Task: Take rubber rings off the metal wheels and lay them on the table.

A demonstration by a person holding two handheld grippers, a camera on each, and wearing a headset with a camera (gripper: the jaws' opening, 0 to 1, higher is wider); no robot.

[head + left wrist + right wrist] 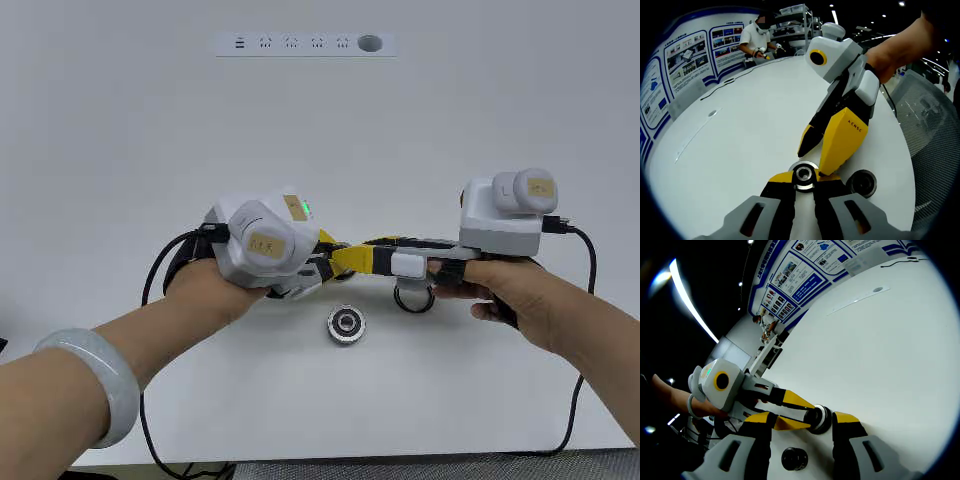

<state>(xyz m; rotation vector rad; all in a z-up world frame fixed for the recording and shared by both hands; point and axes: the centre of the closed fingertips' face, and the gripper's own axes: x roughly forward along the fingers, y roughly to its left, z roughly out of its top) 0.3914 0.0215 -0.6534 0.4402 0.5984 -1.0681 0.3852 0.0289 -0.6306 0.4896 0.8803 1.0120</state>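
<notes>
This looks like a lab or workshop hall. Blue-edged wall posters (685,65) at ten o'clock and stocked shelves (799,20) at twelve stand beyond the white table (740,125).

Far tabletop (300,130) bare; wheel (346,323) (ring (414,310) nearby) blocks near side.

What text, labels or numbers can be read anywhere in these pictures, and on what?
"ACNSC", as best it reads: right gripper, on its yellow jaw, above the metal wheel clamped by the left gripper.
Tan stickers on the gripper housings: writing too blurred.
Wall posters: too small.
Power strip: markings too small.
</notes>
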